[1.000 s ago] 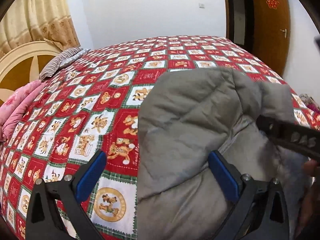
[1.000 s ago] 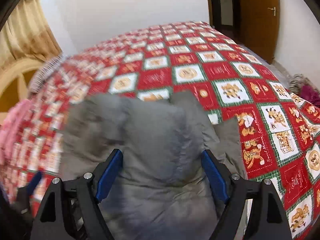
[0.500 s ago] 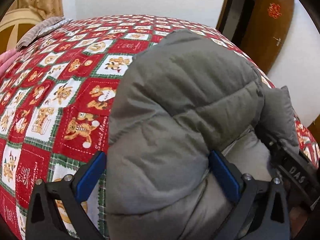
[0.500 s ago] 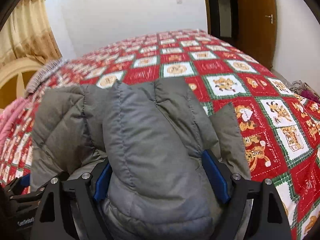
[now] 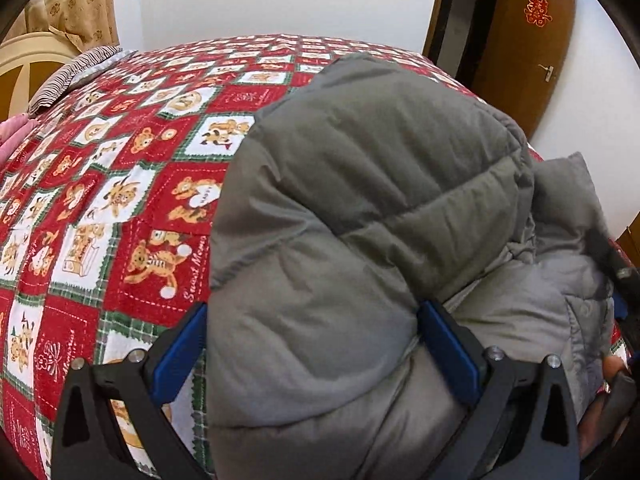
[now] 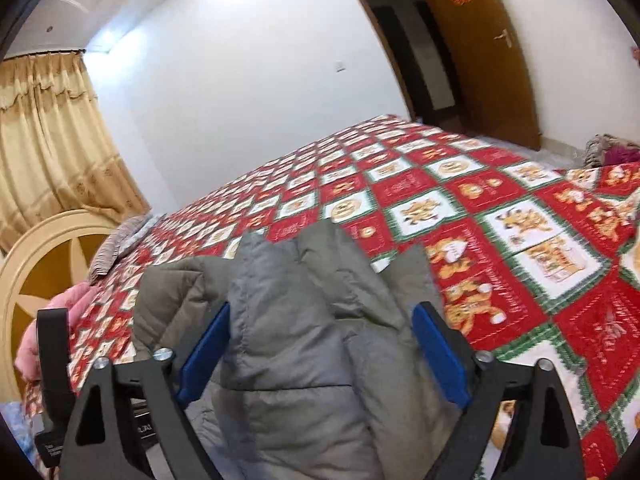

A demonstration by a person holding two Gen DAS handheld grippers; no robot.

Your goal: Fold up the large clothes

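Observation:
A grey puffy jacket (image 5: 360, 208) lies bunched on the bed, folded over on itself. My left gripper (image 5: 314, 344) stands open wide over its near edge, and the padded bulk fills the gap between the blue pads (image 5: 180, 356). In the right wrist view the jacket (image 6: 288, 320) rises as a fold between the jaws of my right gripper (image 6: 320, 344). Those jaws are opening, and a gap shows beside each blue pad (image 6: 438, 356). Part of the other gripper's black body (image 6: 52, 360) shows at the left edge.
The bed carries a red, white and green patchwork quilt (image 5: 120, 200) with bear pictures. A cream headboard (image 6: 44, 264), a striped pillow (image 5: 68, 76) and pink bedding (image 6: 40, 340) lie to the left. A brown door (image 5: 524, 40) stands at the far right, with a clothes heap (image 6: 612, 152) on the floor.
The jacket has been folded over, so its bulk now sits between my left jaws. My right gripper has swung right and tilted up, and its jaws have widened off the fold.

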